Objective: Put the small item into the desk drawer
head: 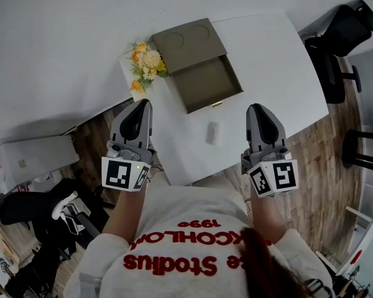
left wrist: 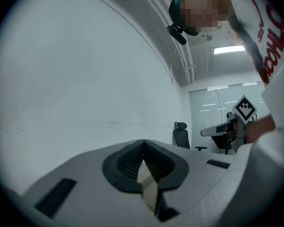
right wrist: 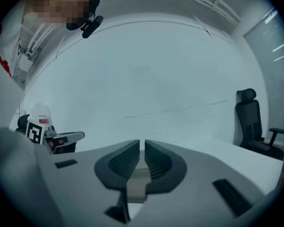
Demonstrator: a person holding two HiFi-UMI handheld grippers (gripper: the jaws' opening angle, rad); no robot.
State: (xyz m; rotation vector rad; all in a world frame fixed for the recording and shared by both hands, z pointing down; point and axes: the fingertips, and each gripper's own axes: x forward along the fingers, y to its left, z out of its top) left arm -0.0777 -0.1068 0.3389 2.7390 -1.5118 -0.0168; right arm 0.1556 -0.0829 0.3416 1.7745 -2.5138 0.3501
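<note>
The olive desk drawer unit [head: 188,42] stands on the white table [head: 286,73], its drawer [head: 206,84] pulled out towards me and showing nothing inside. A small pale oblong item [head: 212,133] lies on the table just in front of the drawer. My left gripper [head: 140,104] hovers over the table's near left edge, jaws together and empty [left wrist: 143,145]. My right gripper [head: 259,107] hovers right of the item, apart from it; a thin slit shows between its jaws [right wrist: 142,144], with nothing in it. Both gripper views point up at a bare wall.
A bunch of yellow and white flowers [head: 146,64] lies against the drawer unit's left side. A black office chair [head: 342,36] stands past the table's right end, another black chair [head: 25,207] at lower left on the wooden floor [head: 323,166].
</note>
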